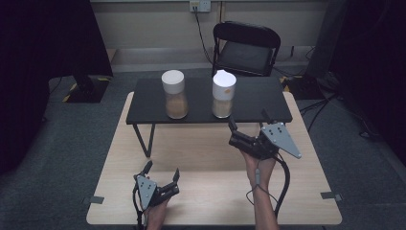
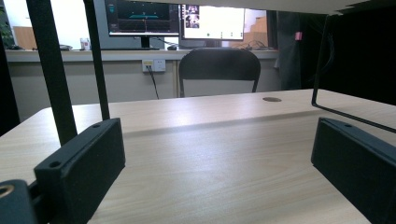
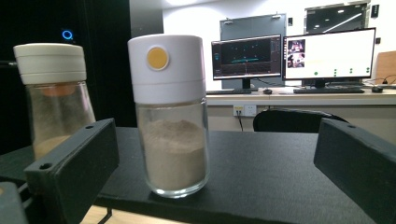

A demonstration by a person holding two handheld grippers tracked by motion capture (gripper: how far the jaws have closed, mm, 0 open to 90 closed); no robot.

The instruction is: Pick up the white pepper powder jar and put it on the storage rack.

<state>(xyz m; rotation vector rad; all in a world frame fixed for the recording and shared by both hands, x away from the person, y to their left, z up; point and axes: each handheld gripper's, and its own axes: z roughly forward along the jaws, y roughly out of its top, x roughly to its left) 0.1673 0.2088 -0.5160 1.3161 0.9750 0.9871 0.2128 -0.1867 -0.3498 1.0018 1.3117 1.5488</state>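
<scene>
Up close, the right gripper (image 1: 233,128) faces the right jar (image 3: 169,116) on the black shelf (image 1: 143,103), fingers spread wide, empty; its yellow dot shows here. Left gripper (image 1: 163,173), equally open, rests on the counter (image 1: 210,158).

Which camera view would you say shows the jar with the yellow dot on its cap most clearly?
The right gripper view: the dotted jar stands close and upright between the open right gripper jaws, its powder level plain. The high view shows it small from above on the black shelf, dot hidden.
</scene>
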